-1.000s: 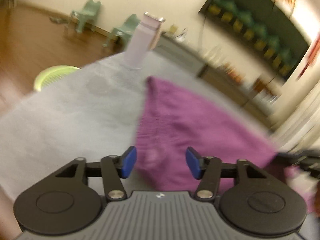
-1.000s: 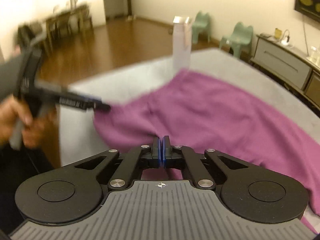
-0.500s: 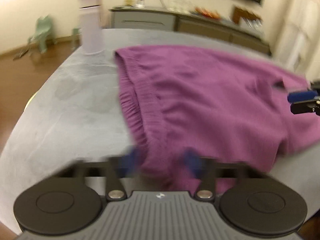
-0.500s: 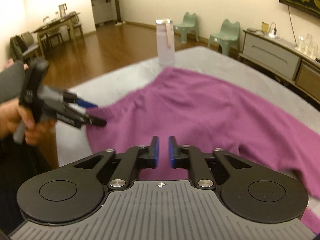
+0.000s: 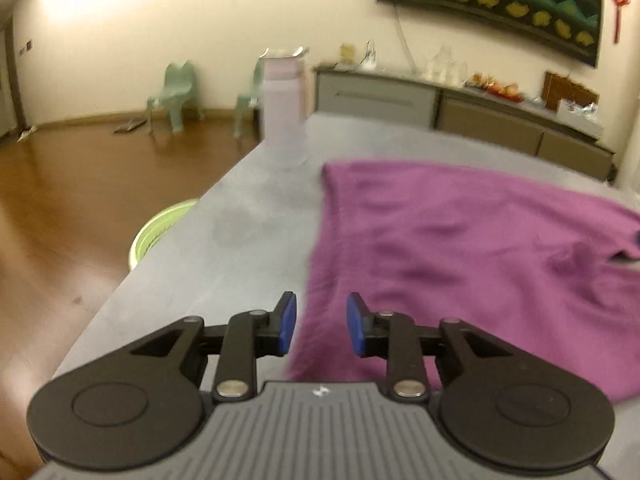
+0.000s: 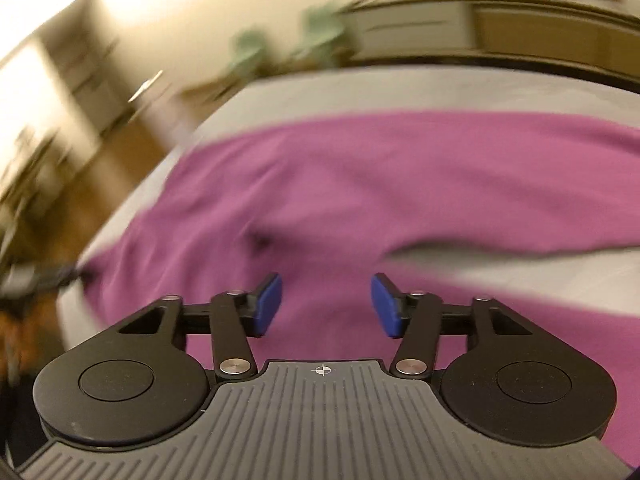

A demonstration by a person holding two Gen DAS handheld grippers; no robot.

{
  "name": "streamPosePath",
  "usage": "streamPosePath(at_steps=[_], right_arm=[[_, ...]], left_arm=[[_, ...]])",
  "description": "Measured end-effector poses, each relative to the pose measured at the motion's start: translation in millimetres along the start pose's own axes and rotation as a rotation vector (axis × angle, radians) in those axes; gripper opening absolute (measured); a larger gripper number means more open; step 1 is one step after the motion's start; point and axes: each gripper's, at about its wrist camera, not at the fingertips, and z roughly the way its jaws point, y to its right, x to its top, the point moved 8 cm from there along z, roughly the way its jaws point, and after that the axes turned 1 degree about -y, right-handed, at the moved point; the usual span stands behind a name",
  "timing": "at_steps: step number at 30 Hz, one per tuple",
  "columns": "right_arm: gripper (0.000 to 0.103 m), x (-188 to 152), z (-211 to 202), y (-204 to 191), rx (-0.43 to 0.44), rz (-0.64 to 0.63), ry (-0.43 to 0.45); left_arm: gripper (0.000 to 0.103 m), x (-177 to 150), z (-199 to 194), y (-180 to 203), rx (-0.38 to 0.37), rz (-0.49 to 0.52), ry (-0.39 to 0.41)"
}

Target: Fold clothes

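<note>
Two claws, both with jaws apart and empty. The left claw (image 5: 321, 322) hovers over the near edge of one purple garment (image 5: 460, 248) spread on the grey desk (image 5: 224, 248); the right claw (image 6: 327, 304) hovers over the garment too. Farther back, one pale bottle (image 5: 282, 104) stands on the desk, then two green chairs (image 5: 176, 94).
</note>
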Motion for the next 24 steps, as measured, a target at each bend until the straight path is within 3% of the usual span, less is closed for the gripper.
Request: streamPosePath(at_steps=[1, 4, 6, 7, 9, 13, 17, 19, 22, 23, 24], right_arm=[[0.06, 10.6, 4.8, 12.1, -0.047, 0.017, 0.016], [0.06, 29.4, 43.8, 19.7, -0.15, -0.123, -0.048], [0.046, 34.5, 68.5, 21.0, -0.174, -0.194, -0.103], [0.046, 38.2, 78.0, 24.0, -0.196, -0.219, -0.119], [0.041, 46.6, 90.7, 30.3, -0.226, -0.242, -0.142], [0.042, 65.3, 97.4, 43.9, -0.253, -0.211, -0.16], [0.048, 83.9, 104.1, 57.5, -0.28, -0.179, -0.178], [0.053, 94.3, 92.8, 34.8, -0.235, -0.207, -0.106], [0.075, 104.2, 91.9, 7.0, -0.199, -0.262, -0.061], [0.082, 106.1, 95.8, 0.3, -0.196, -0.283, -0.063], [0.082, 108.1, 99.7, -6.4, -0.193, -0.303, -0.065]], left_arm=[[0.029, 4.8, -0.6, 8.2, -0.016, 0.021, 0.008], [0.032, 9.1, 14.3, 33.0, -0.047, 0.103, -0.016], [0.032, 4.2, 34.6, 39.7, -0.043, 0.152, -0.07], [0.032, -0.6, 44.4, 40.5, -0.036, 0.169, -0.099], [0.032, -12.9, 57.9, 35.3, -0.037, 0.167, -0.163], [0.032, -14.7, 58.8, 27.6, -0.072, 0.14, -0.159], [0.032, 3.3, 58.6, 28.1, -0.1, 0.15, -0.116], [0.037, 24.6, 68.5, 28.6, -0.089, 0.184, -0.095], [0.047, 53.8, 100.4, 26.4, -0.069, 0.234, -0.118], [0.046, 63.1, 113.4, 25.3, -0.061, 0.25, -0.133], [0.046, 72.1, 126.7, 24.0, -0.057, 0.264, -0.15]])
